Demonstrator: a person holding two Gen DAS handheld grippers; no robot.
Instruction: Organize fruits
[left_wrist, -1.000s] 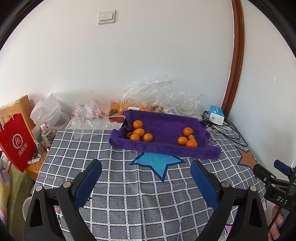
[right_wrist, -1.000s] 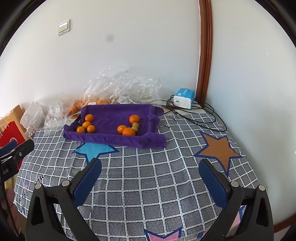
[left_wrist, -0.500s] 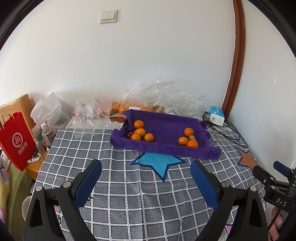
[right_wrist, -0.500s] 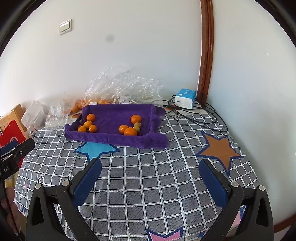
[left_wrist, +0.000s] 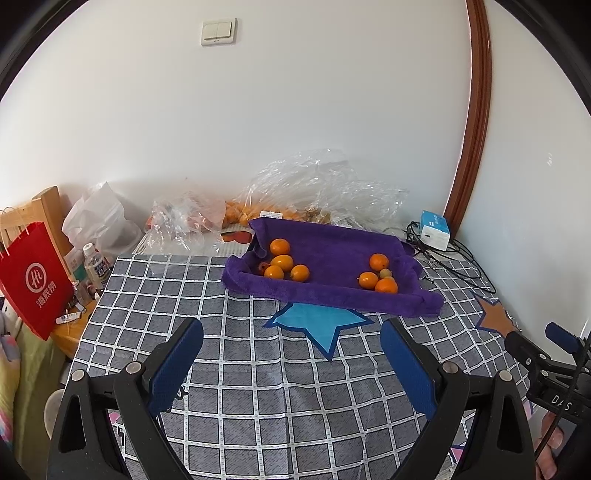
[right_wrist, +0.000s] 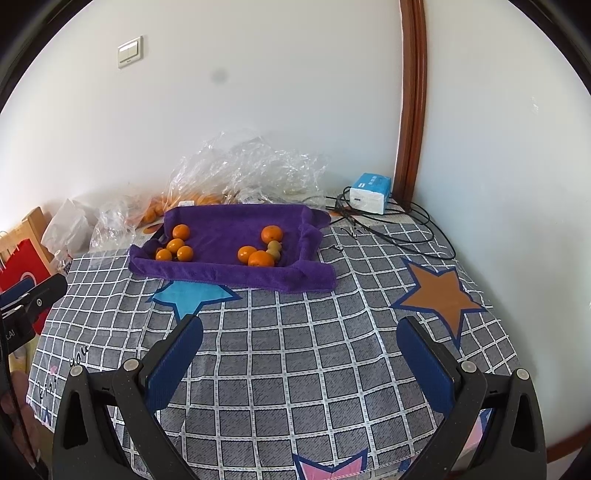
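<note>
A purple towel-lined tray (left_wrist: 332, 295) (right_wrist: 229, 273) sits at the far middle of the table. In it lie two groups of oranges: a left group (left_wrist: 282, 263) (right_wrist: 175, 245) with a small red fruit (left_wrist: 263, 266), and a right group (left_wrist: 378, 276) (right_wrist: 260, 256) with small greenish fruits (left_wrist: 386, 273) (right_wrist: 274, 248). My left gripper (left_wrist: 291, 341) is open and empty, above the near table. My right gripper (right_wrist: 300, 339) is open and empty, well short of the tray.
Clear plastic bags (left_wrist: 325, 188) (right_wrist: 251, 170) with more oranges lie behind the tray by the wall. A tissue pack (left_wrist: 435, 229) (right_wrist: 370, 192) and black cables (right_wrist: 391, 225) are at the back right. A red paper bag (left_wrist: 35, 277) and a bottle (left_wrist: 95, 265) stand left of the table.
Both grippers have drifted slightly back and up; the tray appears a little lower and farther. Jaws stay open.
</note>
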